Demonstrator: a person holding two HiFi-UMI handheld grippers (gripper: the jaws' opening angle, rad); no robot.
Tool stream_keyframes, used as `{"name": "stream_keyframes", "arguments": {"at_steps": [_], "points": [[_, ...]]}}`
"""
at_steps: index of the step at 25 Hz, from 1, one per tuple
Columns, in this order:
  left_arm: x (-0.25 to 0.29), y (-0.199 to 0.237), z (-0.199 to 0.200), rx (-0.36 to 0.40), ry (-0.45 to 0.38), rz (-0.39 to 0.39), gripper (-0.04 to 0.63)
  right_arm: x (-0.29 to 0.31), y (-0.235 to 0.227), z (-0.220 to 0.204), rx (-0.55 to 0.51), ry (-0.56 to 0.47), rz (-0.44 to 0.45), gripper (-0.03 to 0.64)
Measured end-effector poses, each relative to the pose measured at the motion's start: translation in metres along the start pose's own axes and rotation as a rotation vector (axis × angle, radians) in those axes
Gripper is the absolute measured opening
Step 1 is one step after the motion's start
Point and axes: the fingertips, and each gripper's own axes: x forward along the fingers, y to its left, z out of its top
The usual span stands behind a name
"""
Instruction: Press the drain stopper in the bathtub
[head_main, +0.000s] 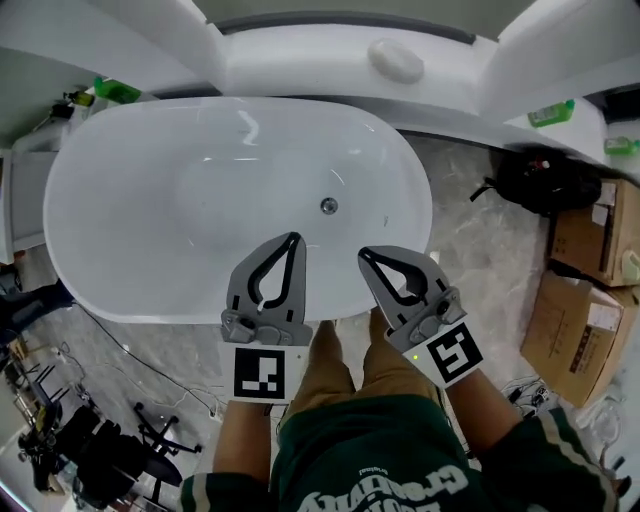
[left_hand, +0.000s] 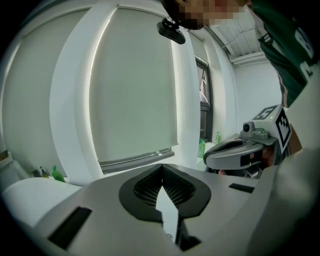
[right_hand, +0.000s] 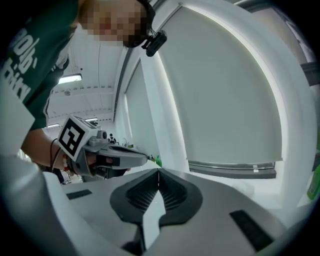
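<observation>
White glossy oval bathtub (head_main: 150, 200) is lying below me, its small round metal drain stopper (head_main: 328, 206) sitting on the tub floor just beyond my tips. I am holding my grey left gripper (head_main: 293, 238) and grey right gripper (head_main: 364, 254) closed and empty over the near rim.

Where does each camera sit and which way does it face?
Head view: on the person's head, steeply down into the bathtub with its drain stopper; left gripper, right gripper, forearms, trousers show.
Left gripper view: on that gripper, along its shut jaws toward the window blind; right gripper at right.
Right gripper view: on that gripper, along shut jaws toward the blind; left gripper at left.
Both gripper views share the blind.
</observation>
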Motion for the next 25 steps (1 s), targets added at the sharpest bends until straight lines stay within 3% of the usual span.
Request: {"name": "stream_keyframes", "arguments": {"at_steps": [3,8,14,17,25], "points": [[0.022,0.003,-0.031,0.024,0.053,-0.009,0.009,0.014,-0.011,-0.024,0.016,0.010,0.027,0.014],[0.054,0.014,-0.096,-0.015,0.091,-0.041,0.009,0.053,-0.030,-0.074,0.008,0.020,-0.001,0.014],[0.093,-0.021,-0.175,-0.070,0.106,-0.187,0.009,0.068,-0.060,-0.144,0.016,0.071,-0.059,0.014],[0.119,-0.027,-0.208,-0.106,0.105,-0.220,0.009,0.078,-0.071,-0.179,0.012,0.092,-0.057,0.014],[0.176,-0.021,-0.327,-0.105,0.275,-0.243,0.009,0.106,-0.102,-0.242,0.086,0.093,-0.067,0.014]]}}
